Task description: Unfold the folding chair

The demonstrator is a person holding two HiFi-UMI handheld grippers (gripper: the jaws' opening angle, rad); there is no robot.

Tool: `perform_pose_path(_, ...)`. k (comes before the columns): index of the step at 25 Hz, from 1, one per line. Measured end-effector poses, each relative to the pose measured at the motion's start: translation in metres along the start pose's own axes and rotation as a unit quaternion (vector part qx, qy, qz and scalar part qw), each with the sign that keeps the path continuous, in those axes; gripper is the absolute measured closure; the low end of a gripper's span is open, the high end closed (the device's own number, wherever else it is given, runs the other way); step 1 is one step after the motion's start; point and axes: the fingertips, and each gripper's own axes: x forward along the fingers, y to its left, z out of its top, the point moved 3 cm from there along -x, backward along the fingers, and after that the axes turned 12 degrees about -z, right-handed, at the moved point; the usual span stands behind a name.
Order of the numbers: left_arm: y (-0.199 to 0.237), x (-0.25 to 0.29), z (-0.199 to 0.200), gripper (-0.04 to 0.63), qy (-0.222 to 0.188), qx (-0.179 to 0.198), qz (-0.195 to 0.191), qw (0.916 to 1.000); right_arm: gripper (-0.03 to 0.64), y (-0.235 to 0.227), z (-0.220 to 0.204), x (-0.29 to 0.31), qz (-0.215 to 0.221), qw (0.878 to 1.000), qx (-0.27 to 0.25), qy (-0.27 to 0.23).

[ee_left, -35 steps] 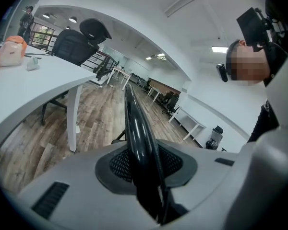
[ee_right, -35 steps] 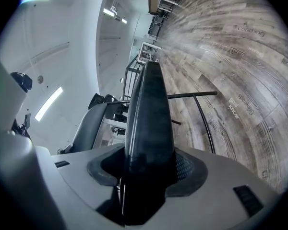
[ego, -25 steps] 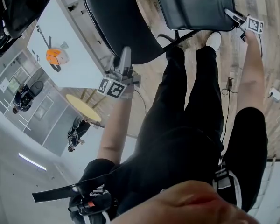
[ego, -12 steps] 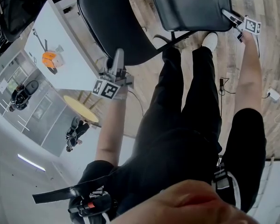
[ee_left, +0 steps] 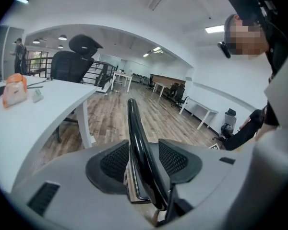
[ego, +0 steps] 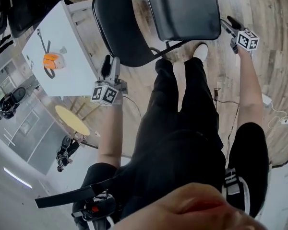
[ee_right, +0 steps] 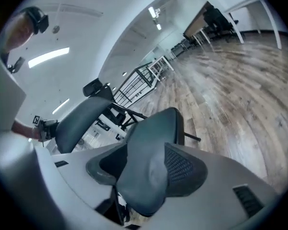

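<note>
Legs (ego: 182, 119) in black trousers fill the near part of the head view, ending in one white shoe (ego: 200, 49) that sits right under the chair. Two grippers are in play, one per hand, and each carries one marker cube: left cube (ego: 104, 94), right cube (ego: 247, 39). Both show only black-and-white square patterns, nothing you could read as words. The left gripper (ego: 110, 63) is clenched on the thin black rim of the backrest (ego: 117, 28); its own view shows the rim running edge-on straight down between the two mesh pads. The right gripper (ego: 225, 23) is clamped on a corner of the seat (ee_right: 144, 176), and the dark grey cushion pretty much fills the gap between its jaws. So there's one folding chair (ego: 182, 13), standing on the wood floor (ego: 259, 13) just ahead of the person's feet. Its seat faces up at the camera and its backrest leans off toward the left gripper's side. Just beside the backrest is one white desk (ego: 72, 56) with one orange object (ego: 53, 60) and a dark strap lying on top. Further back, the left gripper view picks up a black office chair (ee_left: 74, 63) behind that desk. Beyond that there's a long open office with more white desks, too small to count properly.
</note>
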Motion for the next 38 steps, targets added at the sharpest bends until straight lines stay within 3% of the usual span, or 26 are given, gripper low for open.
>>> perform_pose_path(4, -0.031, -0.002, 0.024, 0.421, -0.025, 0.064, -0.001, 0.9976, 0.541, 0.086, 0.073, -0.053, 0.046, 0.993, -0.106, -0.036)
perform_pose_path(7, -0.074, -0.013, 0.054, 0.550, -0.054, 0.087, -0.037, 0.9940, 0.606, 0.170, 0.105, -0.101, 0.080, 0.982, -0.160, -0.059)
perform_pose_path(11, -0.131, -0.020, 0.090, 0.591, -0.085, 0.113, -0.091, 0.9857, 0.609, 0.273, 0.145, -0.160, 0.113, 0.969, -0.198, -0.101)
perform_pose_path(16, -0.190, -0.026, 0.127, 0.591, -0.101, 0.175, -0.165, 0.9655, 0.609, 0.370, 0.179, -0.217, 0.119, 0.948, -0.255, -0.150)
perform_pose_path(21, -0.219, -0.047, 0.159, 0.591, -0.127, 0.195, -0.216, 0.9482, 0.609, 0.449, 0.207, -0.254, 0.123, 0.925, -0.300, -0.201)
perform_pose_path(27, -0.240, -0.075, 0.190, 0.592, -0.164, 0.216, -0.246, 0.9306, 0.609, 0.517, 0.223, -0.276, 0.153, 0.907, -0.319, -0.229)
perform_pose_path(33, -0.250, -0.096, 0.214, 0.592, -0.186, 0.234, -0.266, 0.9166, 0.609, 0.564, 0.230, -0.285, 0.162, 0.898, -0.325, -0.249)
perform_pose_path(38, -0.252, -0.104, 0.216, 0.592, -0.191, 0.237, -0.274, 0.9123, 0.609, 0.576, 0.225, -0.285, 0.160, 0.895, -0.332, -0.253)
